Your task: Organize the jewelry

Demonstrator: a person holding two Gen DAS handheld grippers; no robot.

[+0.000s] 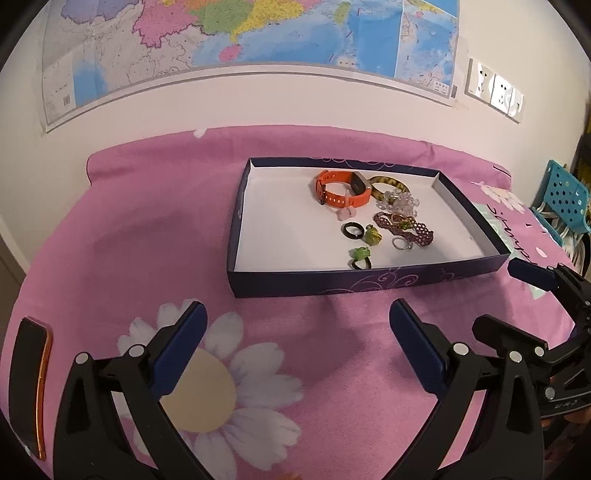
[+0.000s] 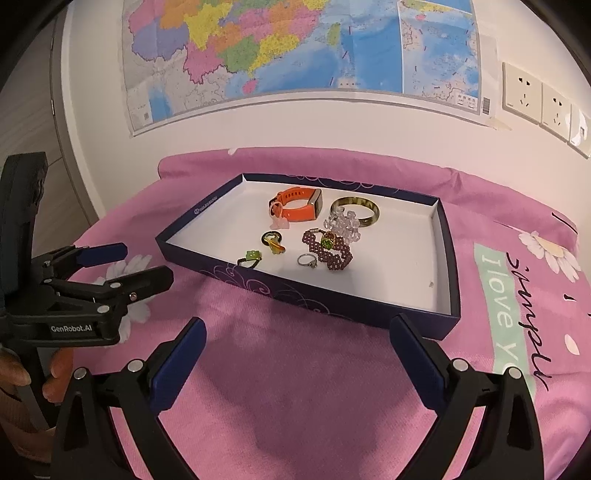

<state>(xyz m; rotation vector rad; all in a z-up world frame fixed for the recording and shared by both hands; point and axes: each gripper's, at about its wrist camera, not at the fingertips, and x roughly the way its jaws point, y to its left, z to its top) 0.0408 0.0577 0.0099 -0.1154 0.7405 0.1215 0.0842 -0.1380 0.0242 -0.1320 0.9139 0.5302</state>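
Pink flowered cloth [image 1: 184,221] is covering the table beneath a wall map [image 2: 295,51]. Lying on it, a dark shallow box [image 1: 332,282] is holding the jewelry: an orange watch [image 1: 341,188], bangle [image 2: 356,210], beaded bracelet [image 2: 327,249] and rings. Both the left gripper [image 1: 297,328] and the right gripper [image 2: 295,339] are hovering near the box's near edge, fingers spread wide, holding nothing.

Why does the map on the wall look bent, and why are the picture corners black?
Left wrist view: the fisheye lens bows the map's bottom edge into an arc and leaves black corners. Right wrist view: the same curve and dark rim; the box and jewelry stay sharp, in dim pinkish light with soft shadows.
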